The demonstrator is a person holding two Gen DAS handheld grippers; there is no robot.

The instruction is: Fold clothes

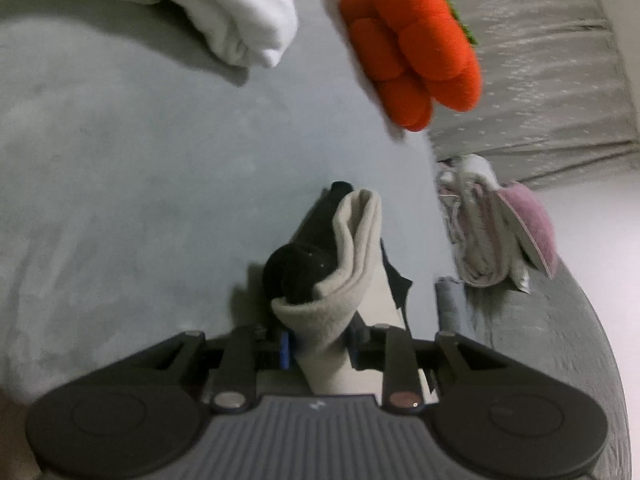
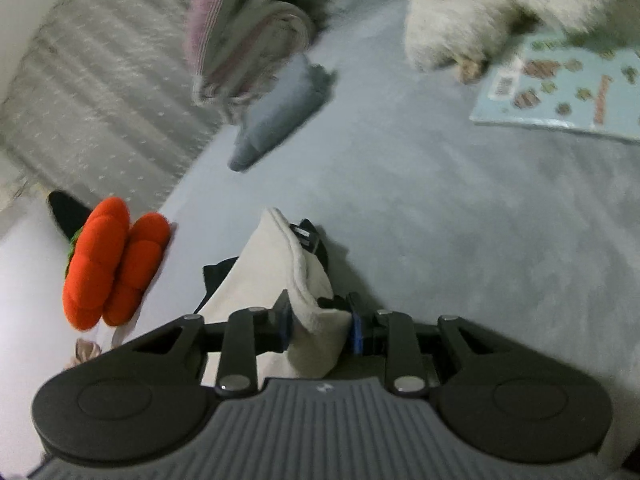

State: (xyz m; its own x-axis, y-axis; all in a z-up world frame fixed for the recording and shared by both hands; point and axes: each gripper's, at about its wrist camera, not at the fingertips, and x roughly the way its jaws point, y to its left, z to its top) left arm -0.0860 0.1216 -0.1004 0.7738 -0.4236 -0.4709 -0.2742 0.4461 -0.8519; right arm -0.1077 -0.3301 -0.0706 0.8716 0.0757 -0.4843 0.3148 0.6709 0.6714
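A beige-and-black garment [image 1: 352, 240] lies bunched on the grey bed cover [image 1: 140, 160]. Its beige fold runs back between the pads of my left gripper [image 1: 320, 346], which is shut on it. In the right wrist view the same garment [image 2: 276, 276] shows as cream cloth with black parts beneath. My right gripper [image 2: 320, 330] is shut on its thick hemmed edge. Both grippers hold the cloth just above the cover.
An orange plush toy [image 1: 412, 48] sits at the cover's edge by a silvery padded panel [image 1: 540, 60]. A white folded cloth [image 1: 240, 8], a pink-striped folded pile [image 2: 244, 44], a grey-blue cloth [image 2: 276, 120], a white fluffy toy [image 2: 500, 4] and a book [image 2: 568, 88] lie around.
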